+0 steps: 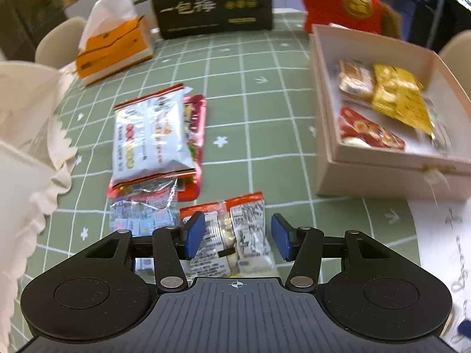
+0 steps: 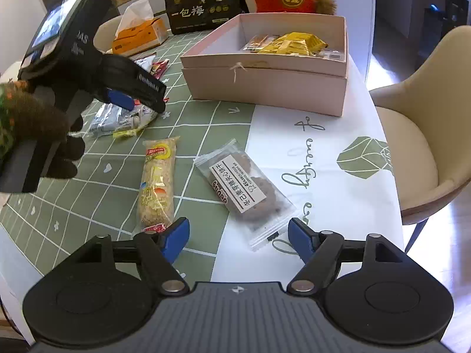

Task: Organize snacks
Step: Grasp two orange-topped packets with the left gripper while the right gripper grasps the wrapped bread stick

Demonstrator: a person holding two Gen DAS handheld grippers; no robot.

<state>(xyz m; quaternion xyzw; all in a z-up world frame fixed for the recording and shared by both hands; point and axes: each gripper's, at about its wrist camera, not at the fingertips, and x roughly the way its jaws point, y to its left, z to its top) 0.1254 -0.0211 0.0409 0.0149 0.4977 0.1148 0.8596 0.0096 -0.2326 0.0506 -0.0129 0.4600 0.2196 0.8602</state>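
Between the blue pads of our left gripper [image 1: 238,236] lies a pair of small red-topped snack packets [image 1: 235,232], flat on the green checked tablecloth [image 1: 259,123]; the jaws stand apart and neither pad presses on them. Just beyond, to the left, a white snack bag [image 1: 151,135] rests on a red packet [image 1: 195,117]. Our right gripper [image 2: 238,239] hangs with its jaws wide and nothing in them (the clear cookie bag [image 2: 245,185] lies just ahead, between the pads' lines but untouched), and a long rice-cracker roll [image 2: 156,185] sits by its left pad. Farther back on the right, the pink box [image 2: 265,86] already holds yellow and red packets.
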